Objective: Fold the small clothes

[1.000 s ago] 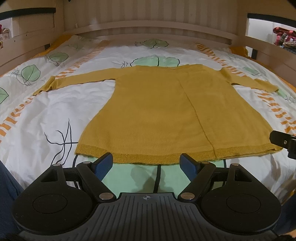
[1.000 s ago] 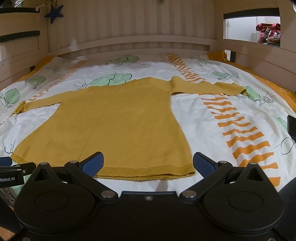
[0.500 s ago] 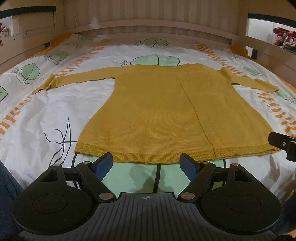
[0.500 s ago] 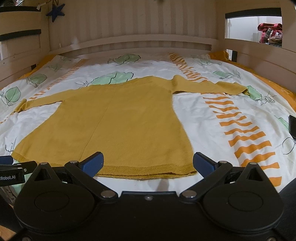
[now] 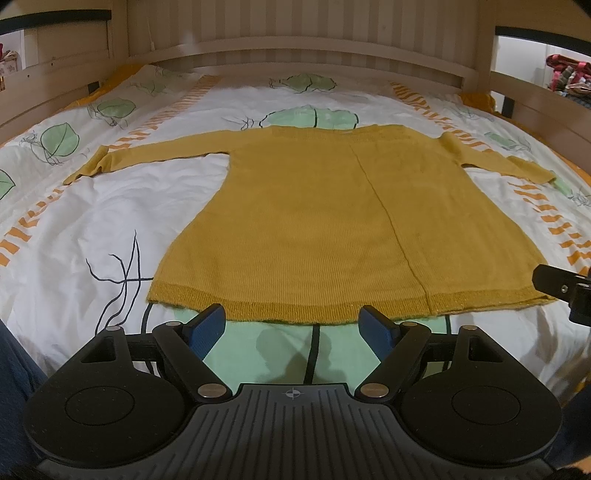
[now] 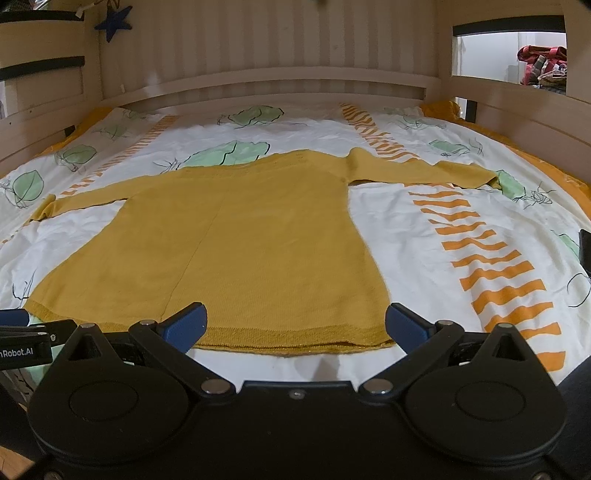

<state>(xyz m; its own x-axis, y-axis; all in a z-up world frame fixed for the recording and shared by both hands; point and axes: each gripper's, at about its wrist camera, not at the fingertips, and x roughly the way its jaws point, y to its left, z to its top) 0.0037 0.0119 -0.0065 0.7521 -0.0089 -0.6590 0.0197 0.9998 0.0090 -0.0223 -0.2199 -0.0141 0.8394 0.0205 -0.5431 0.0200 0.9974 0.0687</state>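
One mustard-yellow knitted sweater (image 5: 325, 225) lies spread on one bed (image 5: 110, 206), with two sleeves stretched out to the sides. Two claws hang over the near edge: the left claw (image 5: 293, 326) and the right claw (image 6: 295, 323), each with two blue pads. One blue star (image 6: 114, 22) hangs on the wall.

My left gripper's (image 5: 293, 326) view shows my right gripper (image 5: 565, 291) cut off by the right edge. The sweater's (image 6: 229, 243) hem is partly hidden behind my blue fingertips (image 6: 186, 326). Far right, the heaped clothes (image 6: 543, 68) blur.
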